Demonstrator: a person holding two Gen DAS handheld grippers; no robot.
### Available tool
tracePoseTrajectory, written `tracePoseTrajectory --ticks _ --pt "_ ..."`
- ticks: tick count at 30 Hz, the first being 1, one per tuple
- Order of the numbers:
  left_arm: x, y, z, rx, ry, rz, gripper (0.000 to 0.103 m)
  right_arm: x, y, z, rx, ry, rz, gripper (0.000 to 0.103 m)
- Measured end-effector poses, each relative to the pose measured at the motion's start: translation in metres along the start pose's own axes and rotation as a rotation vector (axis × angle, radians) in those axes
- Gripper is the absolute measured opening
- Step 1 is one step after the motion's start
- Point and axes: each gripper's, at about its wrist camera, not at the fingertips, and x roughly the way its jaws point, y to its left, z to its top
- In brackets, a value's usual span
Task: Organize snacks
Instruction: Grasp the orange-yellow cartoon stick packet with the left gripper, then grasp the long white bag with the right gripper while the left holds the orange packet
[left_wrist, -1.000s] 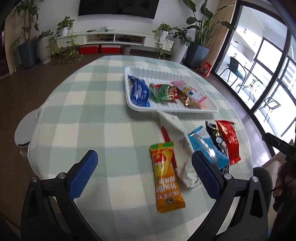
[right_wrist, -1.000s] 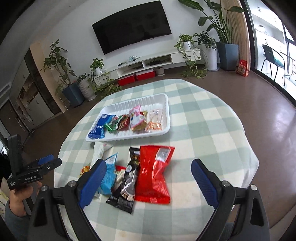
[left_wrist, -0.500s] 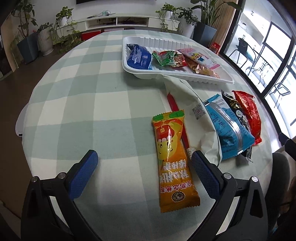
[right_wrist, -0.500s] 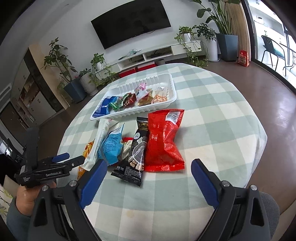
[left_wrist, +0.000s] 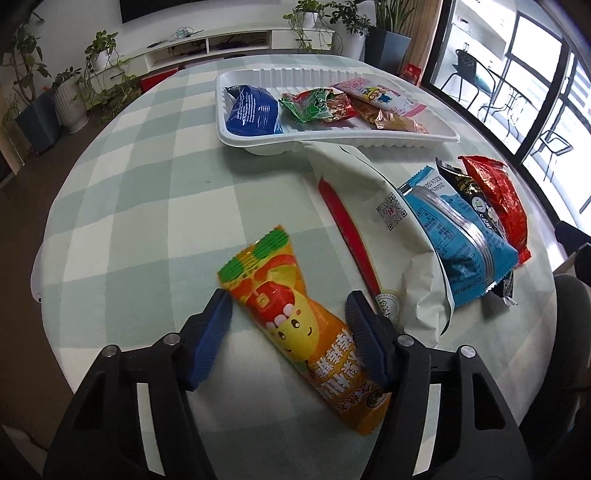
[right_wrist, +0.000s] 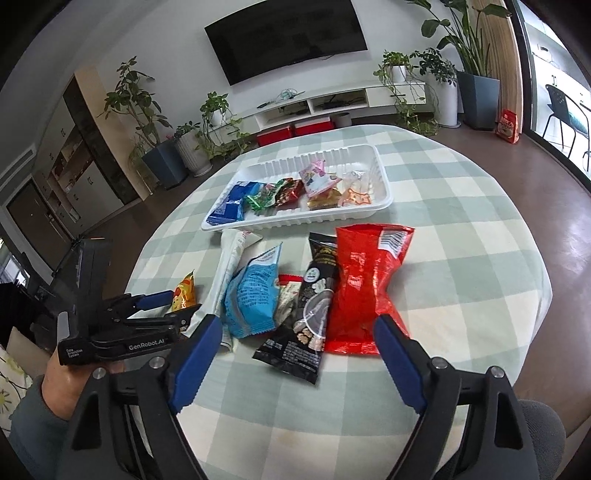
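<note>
Left wrist view: the orange snack (left_wrist: 314, 332) is lain on the desk (left_wrist: 147, 206) between the left gripper (left_wrist: 288, 321) fingers, which have just been closing; contact cannot be told.

Right wrist view: the right gripper (right_wrist: 295, 347), narrowing yet open, is held before the black (right_wrist: 306, 314) and red (right_wrist: 365, 288) packets, below the tray (right_wrist: 384, 184).

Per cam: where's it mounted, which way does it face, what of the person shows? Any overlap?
Left wrist: on the left gripper, angled down at the orange pack between its jaws, which have just been closing; tray beyond. No hand shows.
Right wrist: on the right gripper, looking down at the red bag and black pack; left hand and sleeve show.
Shared: tray, blue pack, orange pack, red bag, TV wall.
</note>
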Motion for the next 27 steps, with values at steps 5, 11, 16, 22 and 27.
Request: tracePoseTrajectory --ticks 5,11,16,22,27 --pt "-0.006 0.007 -0.007 0.015 -0.003 -0.013 0.033 0.01 0.026 0.012 -0.053 0.013 0.047 0.081" --pt "-0.017 0.014 -0.023 0.02 -0.013 -0.035 0.025 0.035 0.058 0.027 -0.113 0.068 0.084 0.075" --pt "-0.027 0.021 -0.036 0.007 -0.017 -0.053 0.023 0.067 0.08 0.036 -0.156 0.174 0.107 0.063" --pt "-0.032 0.029 -0.047 -0.019 -0.034 -0.091 0.023 0.101 0.089 0.036 -0.153 0.305 0.089 0.051" --pt "-0.033 0.032 -0.048 -0.029 -0.045 -0.112 0.023 0.113 0.095 0.029 -0.204 0.392 0.056 0.049"
